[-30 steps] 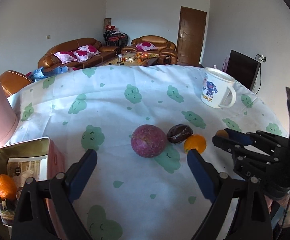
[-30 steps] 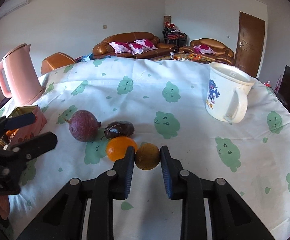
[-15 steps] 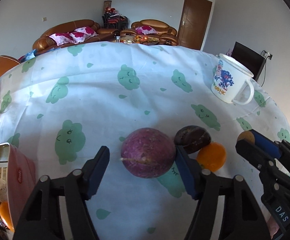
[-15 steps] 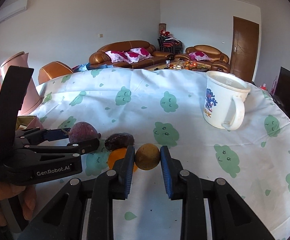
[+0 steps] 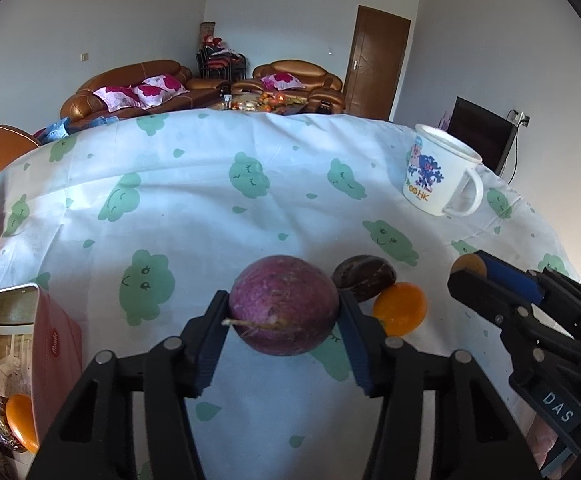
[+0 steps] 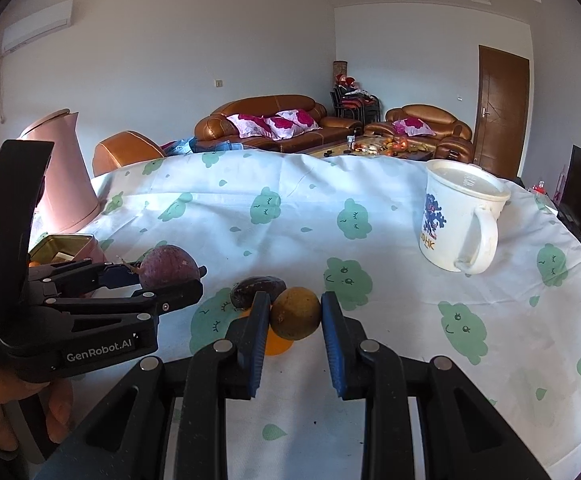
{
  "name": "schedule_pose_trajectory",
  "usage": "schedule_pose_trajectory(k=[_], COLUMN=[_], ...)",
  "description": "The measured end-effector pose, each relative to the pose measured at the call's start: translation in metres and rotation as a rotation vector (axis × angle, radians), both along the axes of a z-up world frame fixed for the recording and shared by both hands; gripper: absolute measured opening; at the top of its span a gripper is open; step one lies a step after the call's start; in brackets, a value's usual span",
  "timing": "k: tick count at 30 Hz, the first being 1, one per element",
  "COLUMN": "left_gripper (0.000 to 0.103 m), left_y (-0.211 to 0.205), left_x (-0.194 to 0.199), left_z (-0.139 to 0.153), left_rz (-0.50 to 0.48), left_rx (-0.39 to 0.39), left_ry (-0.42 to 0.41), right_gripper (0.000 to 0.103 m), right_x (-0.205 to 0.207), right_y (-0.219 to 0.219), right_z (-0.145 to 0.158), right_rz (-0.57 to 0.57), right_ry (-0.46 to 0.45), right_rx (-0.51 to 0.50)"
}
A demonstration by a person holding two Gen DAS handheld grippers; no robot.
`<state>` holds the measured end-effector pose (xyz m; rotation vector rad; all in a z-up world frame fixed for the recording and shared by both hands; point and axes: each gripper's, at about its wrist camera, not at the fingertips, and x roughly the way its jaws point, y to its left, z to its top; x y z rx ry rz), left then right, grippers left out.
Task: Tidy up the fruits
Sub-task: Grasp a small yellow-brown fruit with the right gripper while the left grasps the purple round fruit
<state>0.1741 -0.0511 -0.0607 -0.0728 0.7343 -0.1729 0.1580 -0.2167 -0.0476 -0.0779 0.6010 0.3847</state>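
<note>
- Closing in since a second ago, the left gripper (image 5: 284, 312) is now straddling the purple fruit (image 5: 283, 305), which was sitting well ahead of its wide-open fingers back then; its jaws are closing right now, and the pads are looking as if they are touching both flanks of the fruit.
- Over on the other side, the right gripper (image 6: 295, 312) is sitting just as it was; its jaws are clamping the brownish-yellow fruit (image 6: 295, 313), just above the tablecloth (image 6: 370, 216) by the look of it.
- Lying near the table's near edge, the dark wrinkled fruit (image 5: 364, 278) and the orange (image 5: 400, 308) are touching each other, just right of the purple fruit; the right-hand blue pad is squeezing in very close to them.
- Waiting at the table's near left corner, the open pink tin (image 5: 26, 344) is already holding oranges; the white mug (image 5: 438, 178) is standing towards the far right edge.
- My read on doing this well: finishing the squeeze gently across the widest part of the round fruit, as it is likely to roll or pop forward; lifting straight up before swinging left to the tin, so the neighbours are not getting knocked.
</note>
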Motion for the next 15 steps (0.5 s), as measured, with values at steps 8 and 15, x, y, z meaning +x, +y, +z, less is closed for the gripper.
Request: schedule_pose_trajectory(k=[8, 15], left_gripper=[0.056, 0.056], left_y=[0.001, 0.004], left_x=[-0.008, -0.016], left_z=[0.005, 0.009], left_rz=[0.009, 0.031], left_rx=[0.008, 0.012], left_ry=[-0.043, -0.088], right_gripper=[0.028, 0.028], right_x=[-0.005, -0.009], right_y=[0.001, -0.001], right_z=[0.002, 0.004], right_rz=[0.012, 0.018], right_ry=[-0.026, -0.049], right_rx=[0.000, 0.021])
